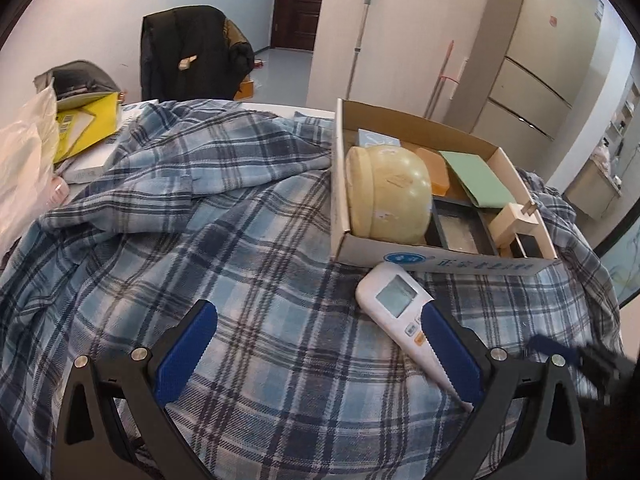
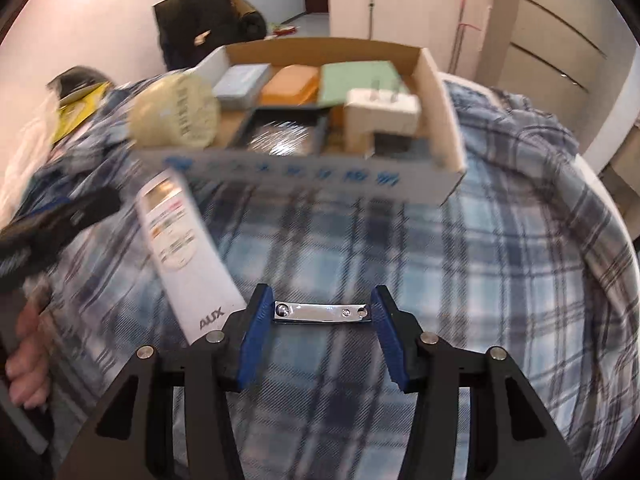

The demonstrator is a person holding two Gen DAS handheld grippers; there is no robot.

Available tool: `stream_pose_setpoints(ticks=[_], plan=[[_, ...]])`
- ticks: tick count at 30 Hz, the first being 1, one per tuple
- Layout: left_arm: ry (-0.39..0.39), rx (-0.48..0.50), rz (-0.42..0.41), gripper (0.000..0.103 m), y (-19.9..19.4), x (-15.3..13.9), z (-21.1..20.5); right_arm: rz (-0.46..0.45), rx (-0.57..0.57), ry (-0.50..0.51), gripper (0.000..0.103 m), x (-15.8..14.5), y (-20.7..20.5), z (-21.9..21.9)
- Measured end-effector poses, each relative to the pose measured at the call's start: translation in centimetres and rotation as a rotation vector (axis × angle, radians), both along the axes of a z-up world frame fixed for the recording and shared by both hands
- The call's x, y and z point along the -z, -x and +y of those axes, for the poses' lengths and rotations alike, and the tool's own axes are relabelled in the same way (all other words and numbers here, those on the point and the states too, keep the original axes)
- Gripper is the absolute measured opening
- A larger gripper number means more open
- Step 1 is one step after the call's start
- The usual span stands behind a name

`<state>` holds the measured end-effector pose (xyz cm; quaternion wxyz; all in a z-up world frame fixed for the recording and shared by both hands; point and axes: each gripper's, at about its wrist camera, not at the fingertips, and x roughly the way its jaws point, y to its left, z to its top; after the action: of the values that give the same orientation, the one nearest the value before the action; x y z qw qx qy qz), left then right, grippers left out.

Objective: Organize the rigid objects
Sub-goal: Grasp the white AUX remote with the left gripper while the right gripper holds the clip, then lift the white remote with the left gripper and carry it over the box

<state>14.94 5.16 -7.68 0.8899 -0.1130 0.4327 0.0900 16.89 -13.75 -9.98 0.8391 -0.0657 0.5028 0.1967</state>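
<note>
Cardboard box partly filled; remote and clipper outstanding. Right gripper clamps the clipper; left gripper gapes.

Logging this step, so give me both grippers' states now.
Left gripper: open, nothing held; the white remote lies beside its right finger.
Right gripper: shut on the nail clipper, gripped end to end.

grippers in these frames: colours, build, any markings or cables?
Both alike: left gripper and right gripper have matte black angular frames with triangular cut-outs, silver round pivot bolts and blue ribbed finger pads. No cables or markings visible. A bare hand shows; no sleeve visible.
</note>
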Motion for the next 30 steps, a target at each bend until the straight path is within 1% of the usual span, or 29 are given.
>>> stream_pose_setpoints(ticks=[1, 3, 6, 10, 12, 14, 15, 16, 18, 21, 23, 24, 25, 26, 30], plan=[[-0.010, 0.002, -0.007, 0.103, 0.1, -0.2, -0.1, 0.008, -0.012, -0.014, 0.050, 0.0, 0.7, 0.3], [-0.007, 0.014, -0.009, 0.103, 0.1, -0.3, -0.3, 0.015, -0.038, -0.027, 0.050, 0.0, 2.0, 1.0], [-0.002, 0.032, 0.003, 0.103, 0.0, -0.1, -0.6, 0.041, -0.089, -0.077, 0.050, -0.2, 4.0, 2.5], [-0.002, 0.039, 0.006, 0.103, 0.0, -0.1, -0.7, 0.066, -0.154, -0.135, 0.050, -0.3, 5.7, 4.4], [0.004, 0.045, -0.002, 0.103, 0.1, -0.2, -0.6, 0.039, -0.134, -0.125, 0.050, -0.5, 5.7, 4.3], [0.016, 0.074, -0.023, 0.103, 0.3, -0.4, -0.9, 0.014, -0.088, -0.124, 0.050, -0.9, 5.2, 3.1], [0.020, 0.115, -0.035, 0.102, 0.3, -0.6, -1.4, -0.002, -0.052, -0.124, 0.050, -1.1, 4.8, 2.1], [0.016, 0.153, -0.035, 0.101, 0.3, -0.6, -2.0, -0.017, -0.021, -0.120, 0.050, -1.3, 4.3, 1.2], [-0.005, 0.207, -0.023, 0.095, 0.2, -0.4, -3.1, -0.056, 0.048, -0.085, 0.050, -1.7, 3.4, -0.8], [-0.048, 0.278, 0.037, 0.086, -0.4, 0.7, -4.9, -0.065, 0.109, -0.061, 0.050, -1.6, 2.4, -3.2], [-0.057, 0.285, 0.072, 0.074, -0.6, 1.3, -5.2, -0.051, 0.137, -0.067, 0.050, -1.1, 1.5, -4.3], [-0.050, 0.289, 0.089, 0.071, -0.8, 1.6, -5.2, -0.038, 0.150, -0.081, 0.050, -0.9, 1.2, -4.9], [-0.031, 0.300, 0.106, 0.064, -1.0, 2.0, -5.1, -0.027, 0.157, -0.098, 0.050, -0.7, 1.1, -5.2], [-0.020, 0.306, 0.115, 0.059, -1.1, 2.1, -5.0, -0.021, 0.159, -0.111, 0.050, -0.6, 1.0, -5.1], [-0.032, 0.317, 0.121, 0.059, -1.1, 2.3, -5.3, -0.010, 0.151, -0.111, 0.050, -0.2, 0.7, -5.1]])
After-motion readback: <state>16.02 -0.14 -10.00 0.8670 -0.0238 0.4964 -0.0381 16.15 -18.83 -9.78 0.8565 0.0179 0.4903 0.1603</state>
